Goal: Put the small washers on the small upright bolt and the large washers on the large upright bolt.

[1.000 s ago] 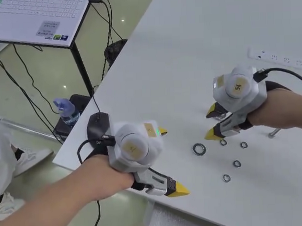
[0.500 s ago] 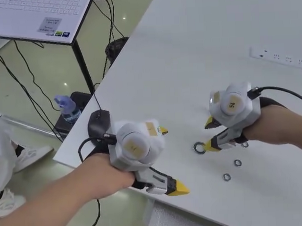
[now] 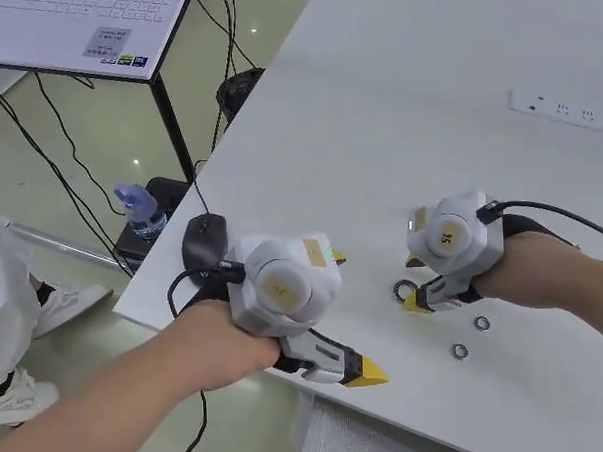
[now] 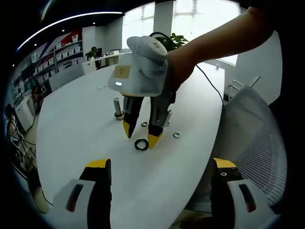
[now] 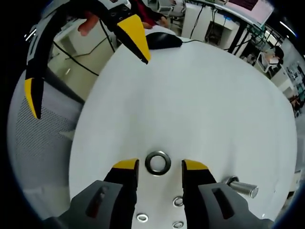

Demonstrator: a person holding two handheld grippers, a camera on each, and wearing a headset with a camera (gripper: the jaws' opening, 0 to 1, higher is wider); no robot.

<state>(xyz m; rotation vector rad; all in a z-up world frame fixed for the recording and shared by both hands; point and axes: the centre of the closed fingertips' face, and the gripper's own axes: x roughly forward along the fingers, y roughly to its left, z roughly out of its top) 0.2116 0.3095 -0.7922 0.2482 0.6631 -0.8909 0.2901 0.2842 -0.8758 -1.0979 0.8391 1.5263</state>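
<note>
A large dark washer point(image 5: 157, 162) lies flat on the white table point(image 3: 376, 103), and my right gripper point(image 5: 159, 165) is open with one yellow tip on each side of it, not pinching. From the head view the right gripper point(image 3: 412, 282) points down over that large washer point(image 3: 402, 290). Small washers point(image 3: 482, 323) point(image 3: 459, 351) lie just right of it. A bolt point(image 4: 117, 107) stands behind the right gripper point(image 4: 140, 136), and the bolt point(image 5: 240, 187) appears beside my right jaw. My left gripper point(image 3: 350, 314) hangs open and empty near the table's front edge.
A black mouse point(image 3: 204, 240) with its cable sits at the table's left edge. A power strip point(image 3: 567, 112) lies far right. A laptop point(image 3: 73, 26) is on a stand off the table. A mesh chair point(image 4: 248, 143) is at the front edge.
My right gripper has moved left and down from above the small washers to the large washer, which now lies between its tips. The left gripper has barely moved.
</note>
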